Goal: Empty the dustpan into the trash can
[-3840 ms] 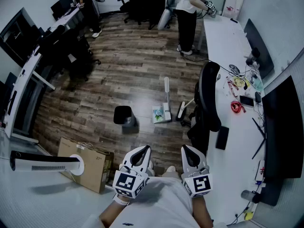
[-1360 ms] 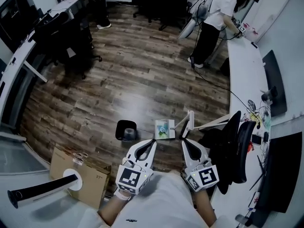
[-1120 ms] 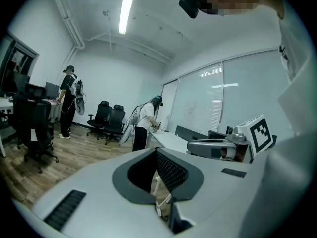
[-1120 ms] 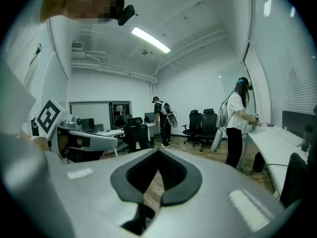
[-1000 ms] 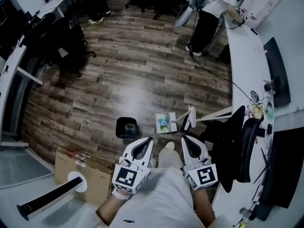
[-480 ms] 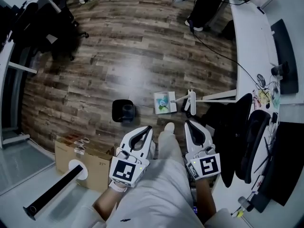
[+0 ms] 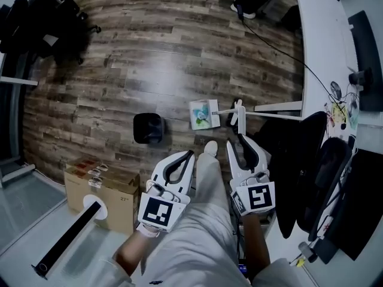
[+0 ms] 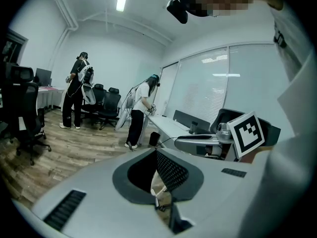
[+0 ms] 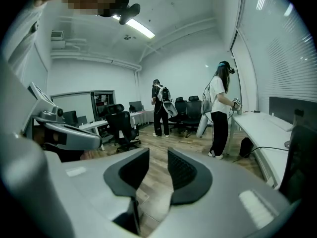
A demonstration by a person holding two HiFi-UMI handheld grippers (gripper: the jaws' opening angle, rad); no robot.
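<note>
**Head view.** Wood-plank floor (image 7: 149,46) fills the frame, with its widest open stretch in the upper left. The white dustpan (image 7: 204,113) lies on the floor just above centre with coloured scraps in it, and a white broom (image 7: 239,113) lies just to its right. The black trash can (image 7: 148,128) stands left of the dustpan, with a strip of floor between the two. A cardboard box (image 7: 99,187) sits at lower left, near the can but apart from it. A black office chair (image 7: 302,160) and the white counter (image 7: 317,34) close off the right edge. The left tool (image 7: 191,155) and right tool (image 7: 236,141) point up-frame on either side of the person's leg (image 7: 206,184), and both are short of the dustpan.

**Left gripper view.** The left tool's jaws are pressed together with nothing between them. Two people (image 8: 141,110) stand beyond, at the far end of the floor.

**Right gripper view.** The right tool's jaws are opening. Only floor shows through the gap, and nothing is gripped. Black chairs (image 9: 121,125) line the left side and a counter edge (image 9: 262,125) runs along the right.
</note>
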